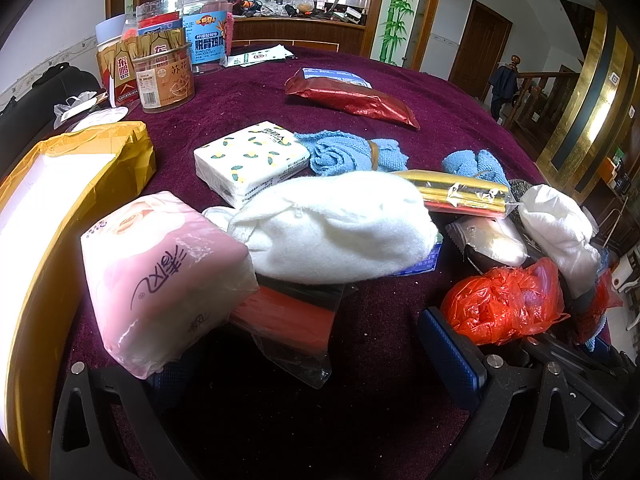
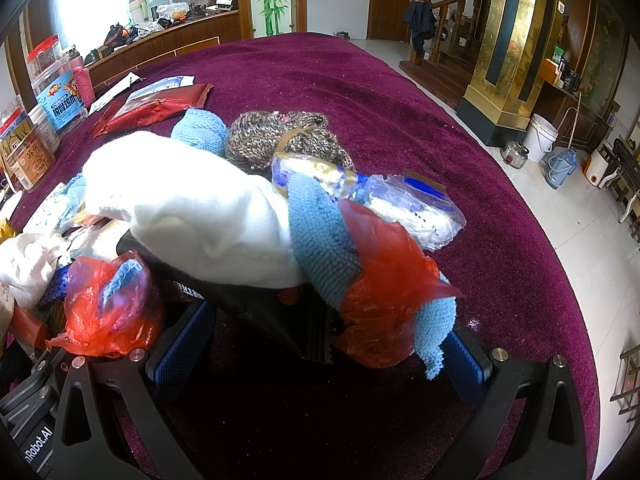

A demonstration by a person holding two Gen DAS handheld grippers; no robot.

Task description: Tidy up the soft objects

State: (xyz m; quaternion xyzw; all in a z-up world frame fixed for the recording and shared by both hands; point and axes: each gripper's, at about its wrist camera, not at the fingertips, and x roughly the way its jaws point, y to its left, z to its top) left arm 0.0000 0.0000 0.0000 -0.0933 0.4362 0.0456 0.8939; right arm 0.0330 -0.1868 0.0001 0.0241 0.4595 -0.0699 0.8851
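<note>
A heap of soft things lies on the purple table cloth [image 1: 248, 96]. My left gripper [image 1: 312, 360] is open and low in the left wrist view. A pink tissue pack [image 1: 160, 276] hides its left finger, and a white towel [image 1: 340, 232] lies beyond. A lemon-print tissue pack [image 1: 252, 160] and a blue cloth [image 1: 340, 152] sit farther back. My right gripper [image 2: 324, 356] is open. Between its fingers are a black item and a red plastic bag [image 2: 380, 300] wrapped around a blue knitted cloth [image 2: 320, 240]. Another white towel [image 2: 200, 216] rests behind them.
A yellow box [image 1: 80, 184] stands at the left and snack jars [image 1: 164, 80] at the back left. A red foil packet [image 1: 352, 96] lies farther back. A speckled knit bundle [image 2: 280, 136], a clear bag [image 2: 400, 204] and a second red bag [image 2: 108, 308] crowd the heap. The table edge [image 2: 540, 240] drops off at the right.
</note>
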